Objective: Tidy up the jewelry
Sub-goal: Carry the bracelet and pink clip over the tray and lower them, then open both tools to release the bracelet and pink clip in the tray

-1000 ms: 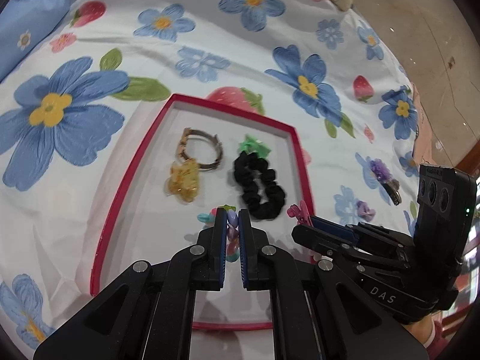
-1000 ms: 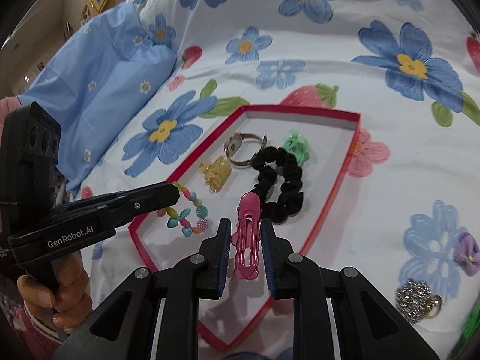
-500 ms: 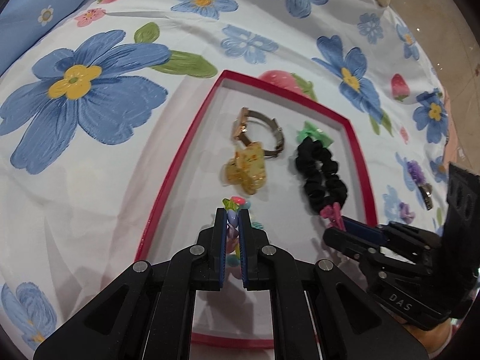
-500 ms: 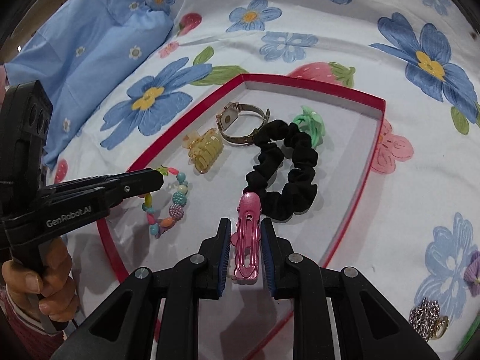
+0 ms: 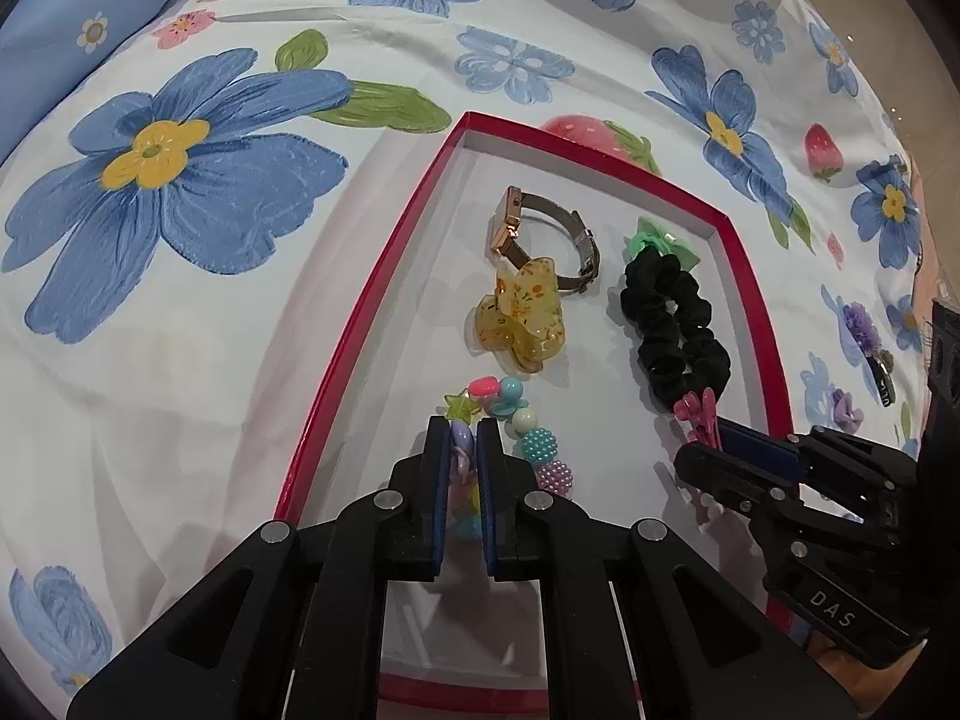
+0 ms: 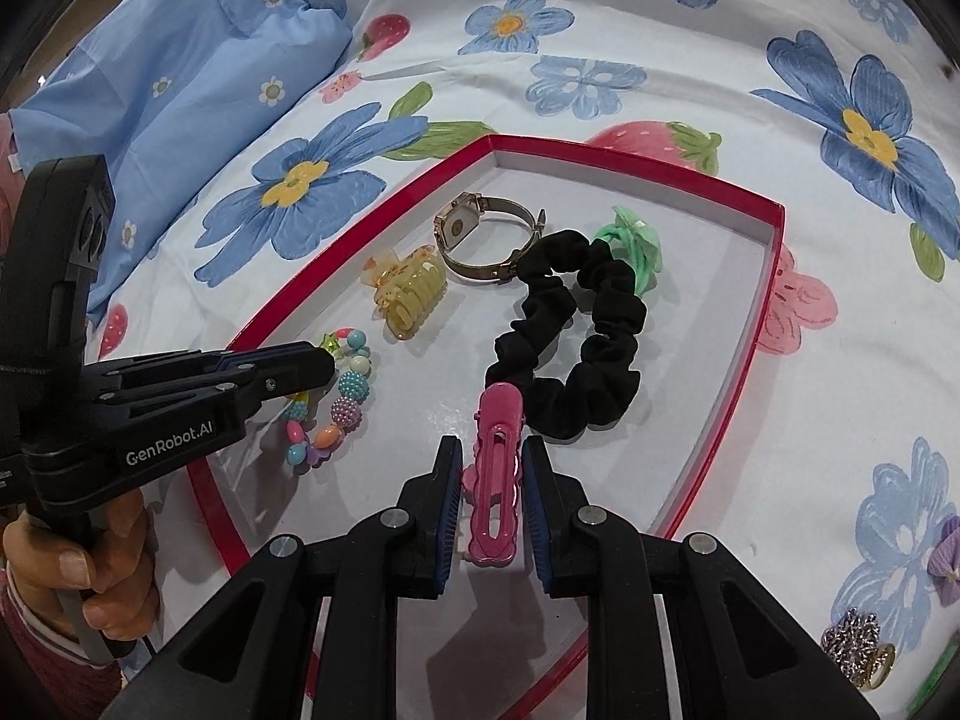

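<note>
A red-rimmed white tray (image 5: 384, 276) (image 6: 762, 324) lies on a floral sheet. In it lie a watch (image 5: 540, 234) (image 6: 486, 240), a yellow claw clip (image 5: 522, 315) (image 6: 408, 294), a black scrunchie (image 5: 672, 324) (image 6: 576, 336) and a green hair tie (image 5: 660, 240) (image 6: 630, 246). My left gripper (image 5: 463, 438) (image 6: 324, 366) is shut on a colourful bead bracelet (image 5: 528, 438) (image 6: 336, 402) low over the tray's left part. My right gripper (image 6: 492, 462) (image 5: 702, 438) is shut on a pink hair clip (image 6: 495, 492) (image 5: 696, 414) just above the tray floor, near the scrunchie.
A blue pillow (image 6: 180, 72) lies at the far left. On the sheet right of the tray lie a purple flower clip (image 6: 945, 552) (image 5: 864, 330) and a sparkly ring (image 6: 855, 651). A hand (image 6: 78, 570) holds the left gripper's handle.
Both grippers have moved lower and closer to the tray floor with their items. The bracelet now hangs near the tray's left rim, and the pink clip sits closer to the scrunchie.
</note>
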Demonstrator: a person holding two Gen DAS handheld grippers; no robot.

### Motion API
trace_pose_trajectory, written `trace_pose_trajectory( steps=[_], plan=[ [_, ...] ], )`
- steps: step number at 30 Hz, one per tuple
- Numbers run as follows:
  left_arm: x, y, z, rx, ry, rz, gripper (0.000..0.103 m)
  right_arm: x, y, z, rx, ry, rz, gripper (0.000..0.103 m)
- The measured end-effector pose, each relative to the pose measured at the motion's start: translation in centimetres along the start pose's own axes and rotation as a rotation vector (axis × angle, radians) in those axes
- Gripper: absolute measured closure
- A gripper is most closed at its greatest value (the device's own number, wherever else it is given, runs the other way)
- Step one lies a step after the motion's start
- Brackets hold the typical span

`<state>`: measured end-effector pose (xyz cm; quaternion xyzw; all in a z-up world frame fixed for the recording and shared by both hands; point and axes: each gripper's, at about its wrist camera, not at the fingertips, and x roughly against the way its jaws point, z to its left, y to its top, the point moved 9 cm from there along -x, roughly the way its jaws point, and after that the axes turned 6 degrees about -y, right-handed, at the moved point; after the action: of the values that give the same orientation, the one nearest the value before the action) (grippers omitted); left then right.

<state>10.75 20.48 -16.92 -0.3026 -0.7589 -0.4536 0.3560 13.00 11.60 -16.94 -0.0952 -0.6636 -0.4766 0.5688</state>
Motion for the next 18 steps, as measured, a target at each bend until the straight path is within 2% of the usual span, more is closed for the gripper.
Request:
trace_pose_trajectory(
  steps=[12,14,18],
  plan=[
    [0.2,0.0,0.1,0.001,0.009,0.000,0.094,0.3,0.0,0.0,-0.012,0.009,-0.008,0.083],
    [0.4,0.0,0.0,0.002,0.010,-0.002,0.090,0.5,0.1,-0.1,-0.022,0.016,-0.012,0.081],
    [1.5,0.2,-0.4,0.007,0.005,-0.021,0.068,2.0,0.3,-0.6,-0.065,0.044,-0.048,0.079]
  ],
)
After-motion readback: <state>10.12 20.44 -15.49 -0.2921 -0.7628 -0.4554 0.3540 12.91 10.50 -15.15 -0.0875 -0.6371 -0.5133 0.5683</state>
